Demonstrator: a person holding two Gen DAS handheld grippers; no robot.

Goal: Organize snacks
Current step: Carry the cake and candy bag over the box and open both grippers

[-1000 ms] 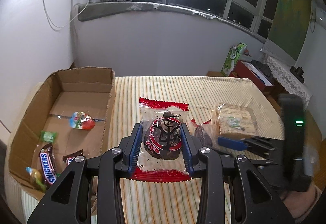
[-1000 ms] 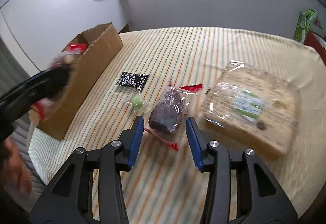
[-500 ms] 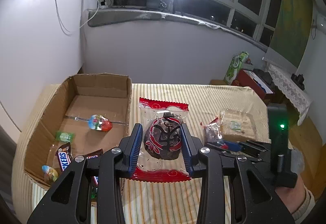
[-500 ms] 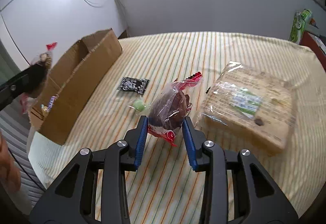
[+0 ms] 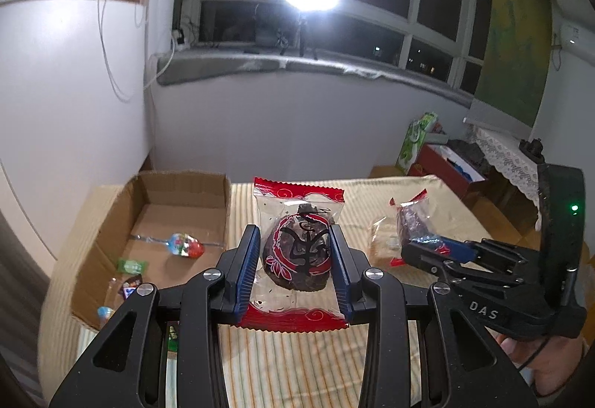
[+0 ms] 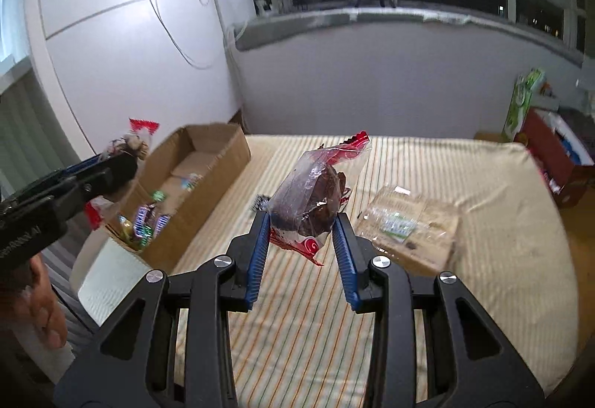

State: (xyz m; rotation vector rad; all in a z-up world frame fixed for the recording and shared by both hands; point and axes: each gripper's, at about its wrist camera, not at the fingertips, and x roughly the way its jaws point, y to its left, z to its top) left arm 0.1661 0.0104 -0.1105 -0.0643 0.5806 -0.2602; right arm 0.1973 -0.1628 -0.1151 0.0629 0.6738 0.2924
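The left gripper [image 5: 293, 268] is clamped on a clear packet with red ends [image 5: 297, 252] holding a dark round pastry; the blue pads press its two sides and the packet stands upright between them, lifted clear of the striped bedcover [image 5: 297, 356]. In the right wrist view this same gripper [image 6: 122, 157] shows at the left edge, its packet [image 6: 130, 144] raised beside the near end of the cardboard box [image 6: 219, 177].

The right gripper [image 6: 301, 233] grasps a second clear wrapper with red trim [image 6: 316, 192], a dark brown cake inside. Its jaws have just been closing, with this wrapper between them, and the pads now pinch the wrapper's lower part; the rest leans up and away from the fingertips, off the bed. From the left wrist view the right gripper [image 5: 427, 248] sits to the right, the wrapper [image 5: 412, 218] sticking up from its tip, and a hand [image 5: 535, 359] holds its handle.

Beyond the right gripper, on the bedcover, lies a flat clear-wrapped pack of pale biscuits [image 6: 412, 226], just to the right of the held cake. A small dark sachet [image 6: 259, 201] peeks out behind the left pad. The open box [image 5: 178, 222] lies along the bed's left edge; inside are a colourful egg-shaped sweet [image 5: 185, 245], a green candy [image 5: 131, 265] and a few wrapped bars [image 6: 148, 218] at the near end.
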